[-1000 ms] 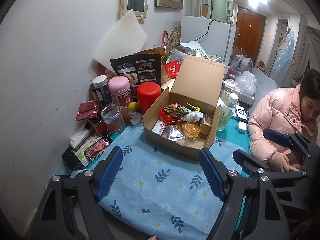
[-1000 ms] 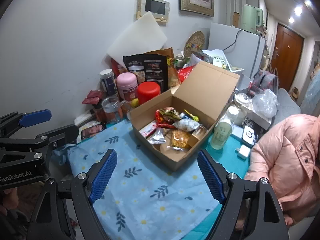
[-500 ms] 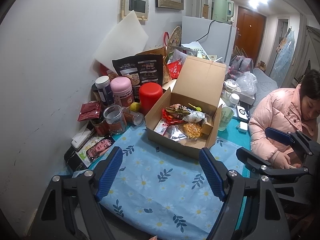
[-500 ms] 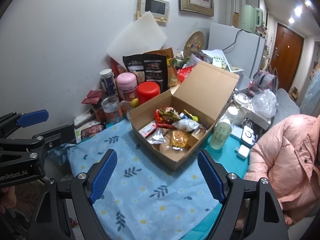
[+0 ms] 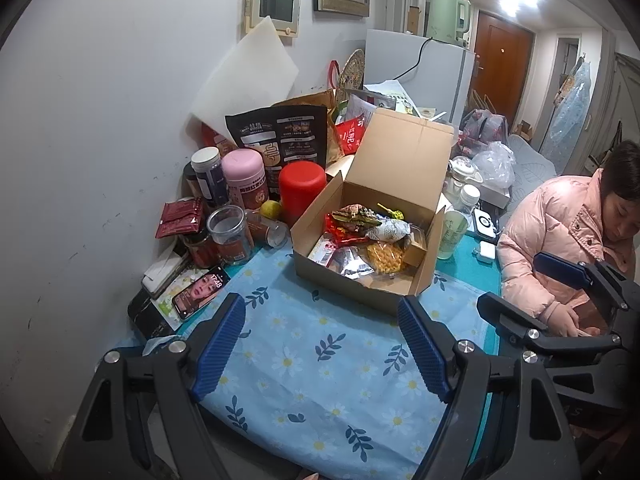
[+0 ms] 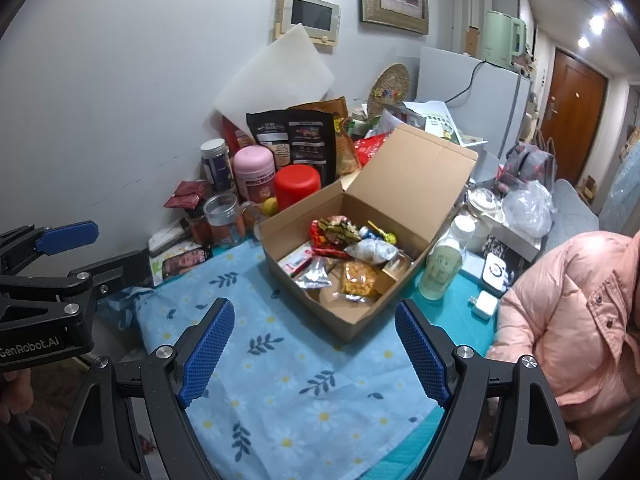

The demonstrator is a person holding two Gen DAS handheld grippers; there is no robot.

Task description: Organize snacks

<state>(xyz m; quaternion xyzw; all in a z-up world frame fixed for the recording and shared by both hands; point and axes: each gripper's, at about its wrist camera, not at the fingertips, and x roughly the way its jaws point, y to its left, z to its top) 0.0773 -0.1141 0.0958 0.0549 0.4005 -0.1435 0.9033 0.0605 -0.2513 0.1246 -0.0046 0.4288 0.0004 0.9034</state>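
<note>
My left gripper hangs over the flowered blue cloth on the desk, jaws wide apart with nothing between them. Beyond my fingertips sits the open cardboard box, lid tilted back, with snack packets heaped inside. Left of the box stand a red canister, a pink jar and a clear glass jar; a phone lies near the cloth's edge. My right gripper shows at the far right, in front of a person in a pink jacket.
</note>
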